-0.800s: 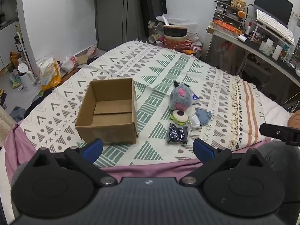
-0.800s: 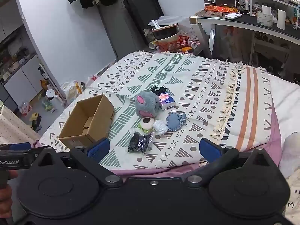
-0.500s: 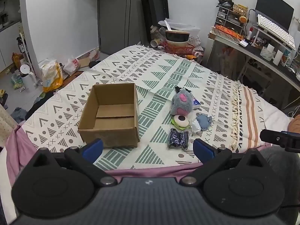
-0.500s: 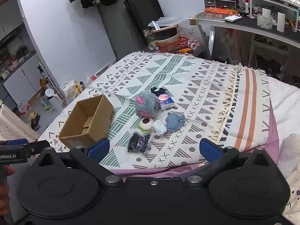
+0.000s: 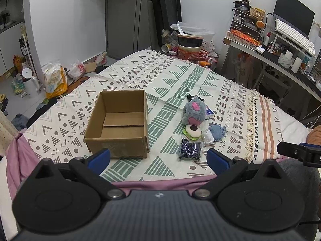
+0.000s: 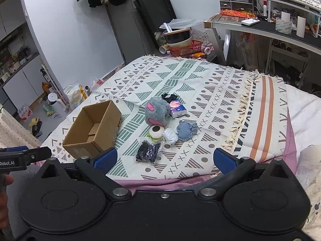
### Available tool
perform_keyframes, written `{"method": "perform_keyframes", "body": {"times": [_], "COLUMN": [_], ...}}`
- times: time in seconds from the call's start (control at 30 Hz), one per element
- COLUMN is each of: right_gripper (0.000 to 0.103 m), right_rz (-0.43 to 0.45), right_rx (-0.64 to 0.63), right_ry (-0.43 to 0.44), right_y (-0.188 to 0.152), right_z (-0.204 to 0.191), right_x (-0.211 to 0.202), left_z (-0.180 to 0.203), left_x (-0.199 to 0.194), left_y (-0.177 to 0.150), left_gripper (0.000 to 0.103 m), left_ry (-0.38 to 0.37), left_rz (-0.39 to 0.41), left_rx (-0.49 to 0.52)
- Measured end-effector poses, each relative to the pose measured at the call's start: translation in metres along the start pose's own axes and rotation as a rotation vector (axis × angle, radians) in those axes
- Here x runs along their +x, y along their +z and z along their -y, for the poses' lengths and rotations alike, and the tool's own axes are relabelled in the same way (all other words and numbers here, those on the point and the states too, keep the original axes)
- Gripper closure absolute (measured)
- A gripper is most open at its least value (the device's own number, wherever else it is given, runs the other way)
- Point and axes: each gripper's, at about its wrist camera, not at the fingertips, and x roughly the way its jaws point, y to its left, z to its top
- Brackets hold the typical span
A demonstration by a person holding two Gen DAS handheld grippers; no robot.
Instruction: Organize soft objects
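Observation:
An open, empty cardboard box (image 5: 118,124) (image 6: 94,128) sits on the patterned bedspread (image 5: 180,78). To its right lies a cluster of soft items: a grey and pink plush (image 5: 194,111) (image 6: 156,113), a round white and green toy (image 5: 192,131) (image 6: 156,132), a dark sparkly bagged bundle (image 5: 189,149) (image 6: 148,151), a white crumpled piece (image 6: 170,136), a blue fabric pad (image 5: 217,132) (image 6: 185,130) and a small tissue pack (image 6: 176,108). My left gripper (image 5: 158,158) is open at the bed's near edge, holding nothing. My right gripper (image 6: 164,159) is open too, short of the cluster.
A desk (image 6: 260,26) with a keyboard and clutter stands at the right. An orange basket with bowls (image 5: 190,49) sits beyond the bed's far end. Bags and bottles litter the floor (image 5: 50,78) on the left. A pink sheet edges the bed's near side.
Both views have risen and pulled back slightly, so the box and soft items sit a little farther off. Nothing on the bed has moved and both grippers stay open.

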Motion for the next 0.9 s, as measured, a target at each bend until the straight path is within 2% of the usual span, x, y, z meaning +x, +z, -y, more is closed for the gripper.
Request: {"method": "perform_keyframes", "body": {"times": [0.9], "right_gripper": [0.000], "right_rz": [0.007], "right_rx": [-0.001], "right_ry": [0.005], "right_y": [-0.003], "right_z": [-0.001], "right_x": [-0.008], "left_z": [0.008], "left_x": [-0.011], "left_y": [-0.004], "left_gripper": [0.001], "left_ry": [-0.017], "left_rz": [0.023], "left_rx": [0.010]}}
